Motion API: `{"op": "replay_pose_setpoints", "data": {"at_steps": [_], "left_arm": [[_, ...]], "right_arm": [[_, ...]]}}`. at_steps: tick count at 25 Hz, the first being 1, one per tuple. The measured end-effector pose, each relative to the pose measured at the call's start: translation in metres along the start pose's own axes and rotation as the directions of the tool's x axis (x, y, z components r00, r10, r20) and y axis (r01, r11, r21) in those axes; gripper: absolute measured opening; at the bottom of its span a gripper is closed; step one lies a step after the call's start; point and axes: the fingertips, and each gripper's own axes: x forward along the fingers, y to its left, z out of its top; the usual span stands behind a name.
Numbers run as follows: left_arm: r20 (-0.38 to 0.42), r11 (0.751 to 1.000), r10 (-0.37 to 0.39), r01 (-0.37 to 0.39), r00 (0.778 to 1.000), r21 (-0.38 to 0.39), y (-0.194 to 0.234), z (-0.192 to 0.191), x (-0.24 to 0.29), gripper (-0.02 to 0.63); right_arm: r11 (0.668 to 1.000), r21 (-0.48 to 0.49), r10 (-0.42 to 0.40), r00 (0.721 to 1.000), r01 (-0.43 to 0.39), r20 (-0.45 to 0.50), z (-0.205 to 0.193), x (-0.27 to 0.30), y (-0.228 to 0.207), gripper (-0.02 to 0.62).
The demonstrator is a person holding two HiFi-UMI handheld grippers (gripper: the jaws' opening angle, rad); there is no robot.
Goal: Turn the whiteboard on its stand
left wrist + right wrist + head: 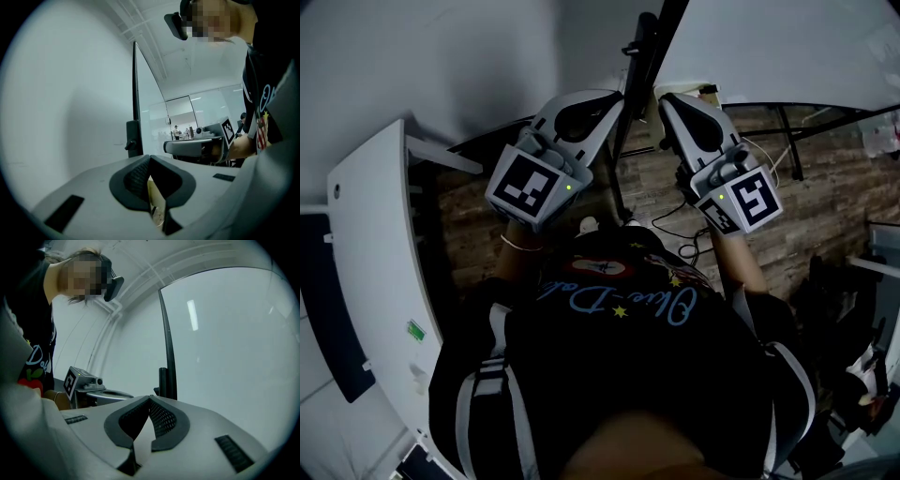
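The whiteboard [787, 47] shows its white face at the top right of the head view. The stand's black upright post [649, 66] rises at the top centre. My left gripper [614, 101] is raised just left of the post and my right gripper [667, 101] just right of it. Neither touches the post. In the right gripper view the glossy whiteboard [225, 343] fills the right side, its black edge [168, 348] just beyond my shut right gripper [150, 398]. In the left gripper view the black post [135, 103] stands beyond my left gripper [149, 157], tips together, holding nothing.
A white curved cabinet [366, 234] stands close on the left. Dark stand legs [787, 141] and cables [675, 220] lie on the wooden floor [825, 216]. A pale white surface [65, 108] fills the left of the left gripper view. The person's torso fills the lower head view.
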Motion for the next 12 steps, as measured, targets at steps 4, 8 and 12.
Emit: {"op": "replay_pose_setpoints", "data": {"at_steps": [4, 8, 12], "left_arm": [[-0.003, 1.000, -0.002, 0.002, 1.000, -0.004, -0.0015, -0.0010, -0.0020, 0.018], [-0.001, 1.000, -0.005, 0.005, 1.000, 0.001, -0.0020, -0.0034, -0.0021, 0.018], [0.001, 1.000, -0.013, 0.013, 1.000, 0.003, -0.0023, -0.0042, -0.0012, 0.018]], "right_arm": [[1.000, 0.001, -0.013, 1.000, 0.013, -0.006, 0.0000, -0.0008, 0.0008, 0.020], [1.000, -0.001, -0.011, 1.000, 0.011, -0.006, 0.0005, -0.0007, 0.0033, 0.020], [1.000, -0.003, -0.014, 1.000, 0.014, -0.013, -0.0014, -0.0014, 0.0051, 0.020]]}}
